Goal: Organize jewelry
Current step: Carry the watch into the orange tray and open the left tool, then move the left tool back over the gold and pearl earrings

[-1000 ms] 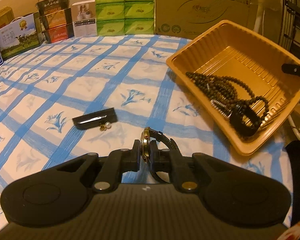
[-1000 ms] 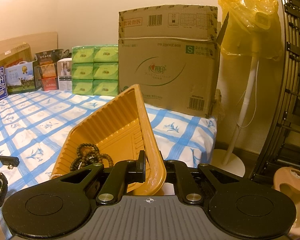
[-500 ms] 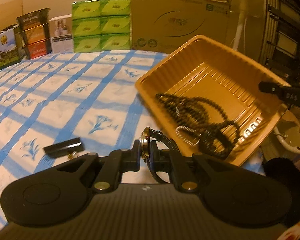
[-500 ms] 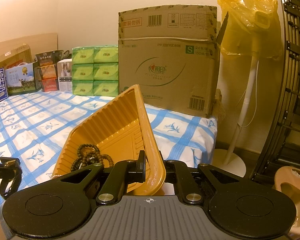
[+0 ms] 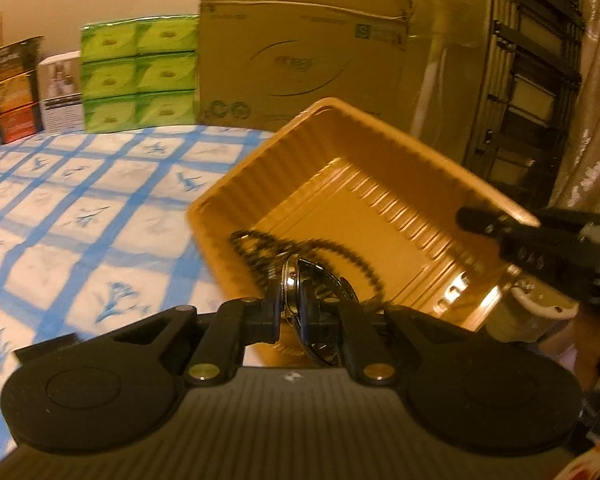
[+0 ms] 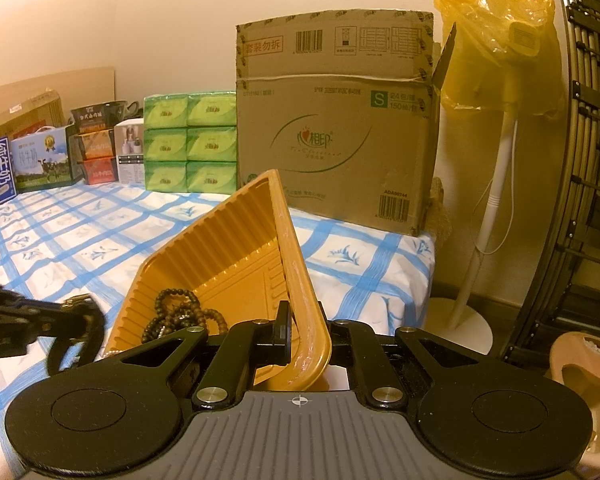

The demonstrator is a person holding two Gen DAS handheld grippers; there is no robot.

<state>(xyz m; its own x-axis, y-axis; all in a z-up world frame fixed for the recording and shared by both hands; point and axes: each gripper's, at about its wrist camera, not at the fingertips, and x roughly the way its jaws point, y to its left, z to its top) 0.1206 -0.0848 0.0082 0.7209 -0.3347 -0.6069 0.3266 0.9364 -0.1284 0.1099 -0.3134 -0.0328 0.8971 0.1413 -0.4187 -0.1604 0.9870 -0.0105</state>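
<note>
- One wristwatch (image 5: 296, 276), gold-rimmed with a dark strap, sat edge-on between the narrow jaws of the left gripper (image 5: 291, 312), which were pinched on its case.
- The watch hung over the near rim of the one orange tray (image 5: 380, 184), just above the beads inside it.
- The right gripper (image 6: 304, 336) had its jaws nearly together, clamped on the tray's near right rim, so the tray stood tilted with its far corner raised off the tablecloth (image 6: 80, 240).
- Dark bead strands (image 6: 180, 312) lay heaped in the tray's low near corner; how many strands there were could not be told.
- In the right wrist view the left gripper came in from the left, blurred, with the watch strap looped below it.
- At the far side of the blue-checked cloth stood one large cardboard box (image 6: 336, 120).
- Left of it stood six green tissue packs (image 6: 190, 144), stacked in two columns of three.
- Left of those were one small white box (image 6: 130, 156) and three stacked dark bowls (image 6: 96, 144).
- Two milk cartons (image 6: 40, 160) stood at the far left.
- One standing fan (image 6: 500, 64) under a yellow plastic bag stood right of the table.
</note>
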